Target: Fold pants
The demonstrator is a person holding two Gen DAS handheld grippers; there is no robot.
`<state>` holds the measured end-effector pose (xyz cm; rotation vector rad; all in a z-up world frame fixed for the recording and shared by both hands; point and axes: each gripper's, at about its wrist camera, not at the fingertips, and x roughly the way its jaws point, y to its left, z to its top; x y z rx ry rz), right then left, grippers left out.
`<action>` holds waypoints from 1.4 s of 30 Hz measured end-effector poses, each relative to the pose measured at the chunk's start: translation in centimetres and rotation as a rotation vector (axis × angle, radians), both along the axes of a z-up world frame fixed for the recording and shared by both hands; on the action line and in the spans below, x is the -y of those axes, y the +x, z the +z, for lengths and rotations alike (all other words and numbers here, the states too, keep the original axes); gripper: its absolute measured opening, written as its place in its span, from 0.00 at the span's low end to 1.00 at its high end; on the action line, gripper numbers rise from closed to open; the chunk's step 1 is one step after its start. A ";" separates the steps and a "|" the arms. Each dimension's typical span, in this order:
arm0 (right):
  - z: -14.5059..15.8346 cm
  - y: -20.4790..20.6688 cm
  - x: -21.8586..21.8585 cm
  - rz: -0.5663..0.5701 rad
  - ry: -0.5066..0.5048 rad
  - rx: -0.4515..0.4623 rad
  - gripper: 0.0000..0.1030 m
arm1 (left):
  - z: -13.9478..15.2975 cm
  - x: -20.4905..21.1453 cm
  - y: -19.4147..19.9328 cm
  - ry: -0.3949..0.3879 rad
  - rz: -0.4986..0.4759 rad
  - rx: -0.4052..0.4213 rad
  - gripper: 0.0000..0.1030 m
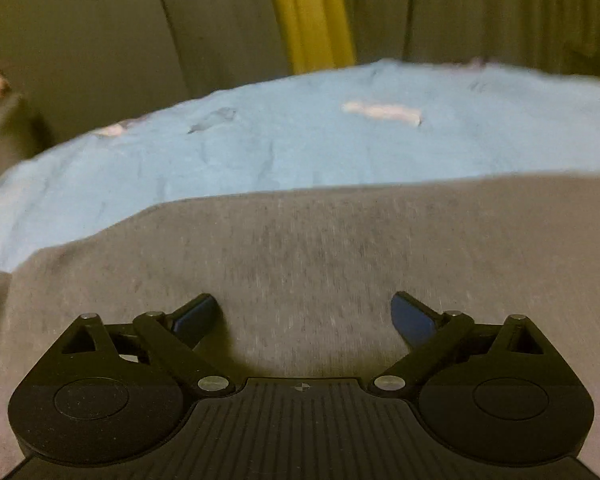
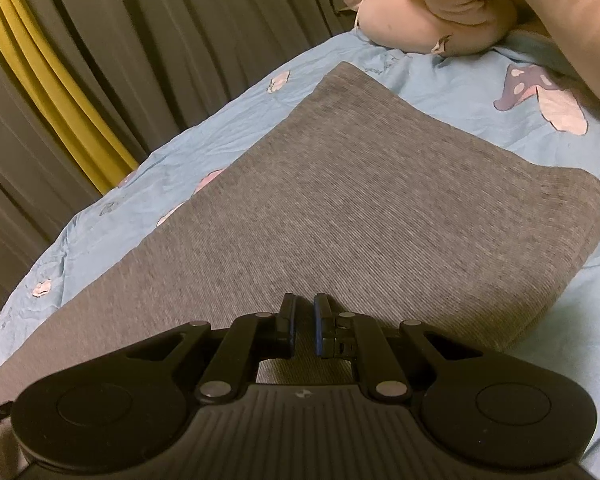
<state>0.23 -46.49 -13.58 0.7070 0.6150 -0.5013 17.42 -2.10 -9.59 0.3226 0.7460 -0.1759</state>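
Grey-green curtains (image 2: 148, 40) across the background, gathered in vertical folds, with one yellow curtain panel (image 1: 312, 12) among them. In front, a light blue bedsheet (image 1: 300, 148) printed with pale clouds and a purple mushroom (image 2: 528, 86), lightly creased, covering the whole bed surface.

Lying flat on the sheet, grey ribbed pants (image 2: 340, 200), already folded into a broad rectangle with stacked layers visible along the right edge. Fabric smooth, far corner pointing toward the curtains, near end running under the camera. In the left wrist view, the same grey cloth filling the lower half of the frame, slightly blurred, its far edge meeting the blue sheet.

At the far right corner of the bed, a pale pink plush toy (image 2: 428, 20) resting on the sheet, well apart from the pants. Beside it, a large pale shape entering from the top right, too close to identify.

Left gripper (image 1: 304, 312) just over the grey cloth, fingers spread wide apart, nothing between them. Right gripper (image 2: 304, 326) above the near part of the pants, blue-padded fingers (image 2: 289, 320) drawn nearly together with a narrow gap, no fabric pinched between them.
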 end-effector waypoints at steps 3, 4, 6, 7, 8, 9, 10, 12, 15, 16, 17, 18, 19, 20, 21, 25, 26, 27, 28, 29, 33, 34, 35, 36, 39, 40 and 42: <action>0.0 -0.1 0.4 0.004 0.011 0.015 0.08 | 0.0 -1.2 1.0 -0.034 0.138 0.047 1.00; 0.0 -0.2 0.9 0.004 0.018 0.021 0.07 | 0.4 -2.2 1.4 -0.025 0.208 0.066 1.00; 0.3 -1.2 2.2 -0.097 -0.020 0.005 0.04 | 1.0 -3.9 1.5 0.000 0.268 0.094 1.00; 0.4 -1.9 2.8 -0.184 -0.047 -0.016 0.04 | 1.6 -5.1 1.1 0.021 0.267 0.113 1.00; 0.4 -2.6 3.4 -0.248 -0.055 -0.030 0.05 | 2.4 -5.4 0.5 0.043 0.259 0.132 1.00; 0.3 -3.4 4.0 -0.300 -0.039 -0.028 0.05 | 2.9 -6.1 -0.4 0.069 0.245 0.149 1.00; 0.2 -4.2 4.5 -0.328 0.001 0.000 0.06 | 3.5 -6.5 -1.9 0.084 0.210 0.157 1.00; 0.5 -4.9 4.4 -0.337 0.054 0.029 0.15 | 4.9 -6.8 -4.3 0.050 0.140 0.155 1.00; 1.3 -4.6 2.9 -0.163 0.150 0.124 0.68 | 5.0 -6.2 -6.6 -0.083 0.078 0.099 1.00; 1.0 -4.0 2.4 -0.062 0.238 0.152 0.75 | 4.2 -5.3 -6.6 -0.138 0.060 0.042 1.00; 0.8 -3.4 1.9 -0.002 0.297 0.155 0.77 | 3.5 -4.8 -6.5 -0.172 0.058 -0.002 1.00; 0.6 -2.9 1.3 0.035 0.314 0.138 0.76 | 2.7 -4.1 -6.3 -0.189 0.078 -0.043 1.00; 0.8 -2.7 1.1 0.041 0.279 0.112 0.74 | 1.8 -3.4 -6.1 -0.188 0.115 -0.081 1.00; 1.0 -2.7 1.2 0.037 0.259 0.093 0.71 | 0.8 -2.7 -6.0 -0.176 0.143 -0.114 1.00; 1.2 -3.0 1.5 0.018 0.256 0.082 0.64 | 0.0 -2.0 -6.1 -0.148 0.161 -0.120 1.00; 0.5 -6.9 4.7 -0.166 0.385 0.126 0.57 | 0.3 -2.2 -6.4 -0.150 0.161 -0.111 1.00; 0.5 -8.3 5.6 -0.217 0.422 0.147 0.59 | 0.5 -2.7 -6.8 -0.176 0.175 -0.125 1.00; 0.6 -9.7 6.4 -0.279 0.442 0.154 0.63 | 0.7 -3.1 -7.6 -0.211 0.204 -0.130 1.00; 0.9 -11.0 7.2 -0.312 0.437 0.171 0.64 | 1.2 -3.9 -8.2 -0.252 0.245 -0.127 1.00; 1.1 -11.9 7.8 -0.333 0.418 0.185 0.64 | 1.5 -4.5 -8.5 -0.282 0.274 -0.123 1.00; 1.3 -14.3 9.8 -0.393 0.364 0.143 0.60 | 2.0 -5.8 -9.8 -0.336 0.362 -0.068 1.00; 0.9 -14.6 10.3 -0.401 0.394 0.152 0.56 | 1.8 -5.7 -9.5 -0.327 0.379 -0.066 1.00; 0.3 -14.7 11.1 -0.409 0.418 0.157 0.49 | 1.5 -5.5 -9.0 -0.318 0.390 -0.072 1.00; -0.1 -14.7 11.5 -0.417 0.431 0.152 0.44 | 1.3 -5.4 -8.8 -0.309 0.397 -0.080 1.00; -1.3 -14.0 11.9 -0.409 0.454 0.144 0.34 | 1.1 -4.8 -8.5 -0.272 0.397 -0.076 1.00; -1.6 -13.9 12.1 -0.408 0.464 0.144 0.32 | 1.3 -4.8 -8.7 -0.264 0.394 -0.074 1.00; -1.9 -13.9 12.0 -0.414 0.472 0.146 0.26 | 1.2 -4.8 -8.7 -0.264 0.393 -0.075 1.00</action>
